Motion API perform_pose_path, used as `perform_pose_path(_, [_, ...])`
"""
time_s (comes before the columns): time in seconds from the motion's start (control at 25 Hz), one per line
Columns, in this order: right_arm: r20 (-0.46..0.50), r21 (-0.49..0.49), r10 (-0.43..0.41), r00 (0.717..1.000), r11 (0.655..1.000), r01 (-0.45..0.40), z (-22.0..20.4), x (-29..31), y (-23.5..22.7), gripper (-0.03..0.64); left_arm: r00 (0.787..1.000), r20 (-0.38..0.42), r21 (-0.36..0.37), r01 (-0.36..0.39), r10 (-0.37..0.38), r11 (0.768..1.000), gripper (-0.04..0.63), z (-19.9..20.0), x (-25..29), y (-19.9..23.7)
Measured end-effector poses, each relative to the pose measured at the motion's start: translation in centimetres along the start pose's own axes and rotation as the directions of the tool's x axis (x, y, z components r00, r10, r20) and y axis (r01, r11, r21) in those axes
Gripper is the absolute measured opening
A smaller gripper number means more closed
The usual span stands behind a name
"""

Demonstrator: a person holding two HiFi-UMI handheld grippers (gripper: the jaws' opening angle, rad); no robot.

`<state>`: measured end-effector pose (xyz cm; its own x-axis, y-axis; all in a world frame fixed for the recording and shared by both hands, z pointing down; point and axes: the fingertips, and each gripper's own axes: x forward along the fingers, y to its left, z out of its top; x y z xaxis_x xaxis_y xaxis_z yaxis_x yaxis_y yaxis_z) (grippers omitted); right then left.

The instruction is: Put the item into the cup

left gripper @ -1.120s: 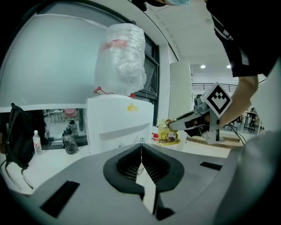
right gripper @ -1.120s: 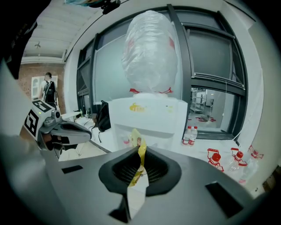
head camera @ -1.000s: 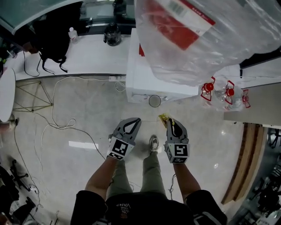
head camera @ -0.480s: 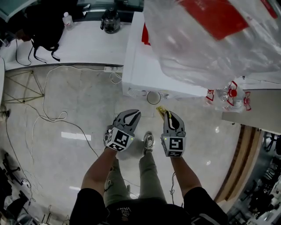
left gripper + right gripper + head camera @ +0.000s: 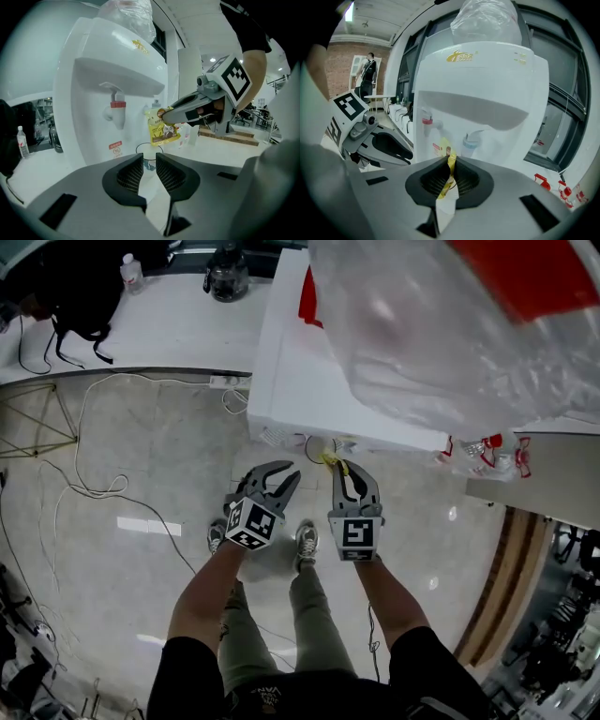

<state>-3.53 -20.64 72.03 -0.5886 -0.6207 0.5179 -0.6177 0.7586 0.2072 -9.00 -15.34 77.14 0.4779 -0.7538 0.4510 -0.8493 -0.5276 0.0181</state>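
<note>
Your left gripper [image 5: 289, 474] sits just left of the cup [image 5: 148, 151] and a little short of it. Its jaws are opening with nothing between them; through the gap you see only the cup's rim. The cup is a clear, open-topped one that looks empty, standing under the taps of the white water dispenser [image 5: 93, 89].

The sachet [image 5: 163, 129] hangs just above the cup and slightly to its right, apart from the rim. Expect it to be very light and limp: a thin, flat packet that will bend, swing and twist under its own weight. Its film looks glossy, so it could slide if the pinch slackens. It is not fragile, but a loose flap can catch on the cup's rim. Take it by the flat top seam, as it is taken now, so the body hangs straight down and goes into the cup lower edge first. It is small and yellow, with a dark round mark near the top, a small cartoon figure and a brown band lower down; the print is too small to read.

Right of the cup, your right gripper [image 5: 342, 465] has its jaws pressed together on the sachet's upper edge, and the yellow film shows between the ribbed pads [image 5: 465, 180].
</note>
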Motion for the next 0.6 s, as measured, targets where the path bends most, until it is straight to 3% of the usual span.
perform_pose_path(0.28, [-0.034, -0.012, -0.007, 0.999, 1.0, 0.007, -0.7, 2.4, 0.0, 0.052, 1.0, -0.018, 0.014, 0.02, -0.02, 1.0, 0.144, -1.6, 2.3, 0.6])
perform_pose_path(0.6, [-0.03, -0.06, 0.016, 0.999, 0.998, -0.017, -2.0, 4.3, 0.6, 0.052, 0.998, -0.038, 0.037, 0.052, -0.051, 0.998, 0.17, -3.0, 3.9, 0.7])
